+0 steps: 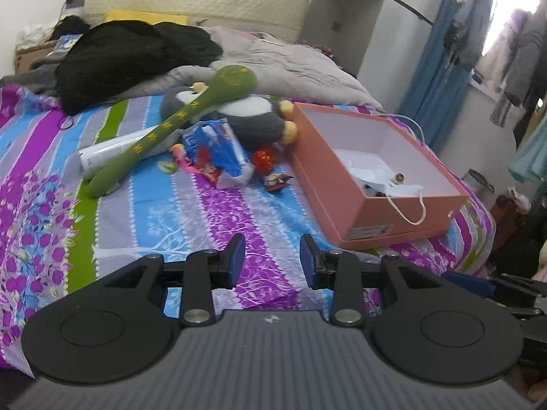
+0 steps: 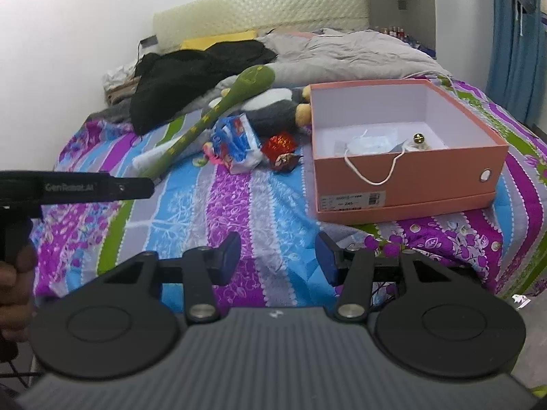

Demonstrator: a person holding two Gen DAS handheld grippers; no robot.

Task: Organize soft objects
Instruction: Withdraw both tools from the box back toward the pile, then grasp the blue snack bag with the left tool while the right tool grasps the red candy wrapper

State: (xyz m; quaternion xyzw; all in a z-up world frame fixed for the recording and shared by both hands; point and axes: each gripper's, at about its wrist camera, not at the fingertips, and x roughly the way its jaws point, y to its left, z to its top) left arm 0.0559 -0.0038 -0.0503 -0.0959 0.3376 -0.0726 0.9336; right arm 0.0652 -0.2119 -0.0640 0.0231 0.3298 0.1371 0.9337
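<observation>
1. Bed (image 1: 212, 212) with striped sheet: near half is bare, open room between both grippers and the toy pile. Bed's right edge drops off just past the box.
2. Left gripper (image 1: 272, 258): jaws apart, nothing between them, over bare sheet. Right gripper (image 2: 277, 258): same, jaws apart and empty, over bare sheet near the bed's front edge.
3. Left gripper body also shows at the left edge of the right wrist view, held by a hand (image 2: 13, 283).
4. Count: one green plush snake (image 1: 171, 126), one grey-white plush penguin (image 1: 253, 119), one blue-white plastic packet (image 1: 218, 150), one red foil ball (image 1: 264, 160), one white tube (image 1: 109, 153) under the snake.
5. Snake: mid-bed, long axis diagonal, head up toward the pillows and lying on the penguin, tail toward the near-left.
6. One open pink shoebox (image 2: 403, 181), right of the pile, just beside the penguin's feet; holds white paper or bag, cord handle hanging over its front wall.
7. Black garment (image 1: 130, 58) and grey duvet (image 1: 294, 68) heaped behind the pile.
</observation>
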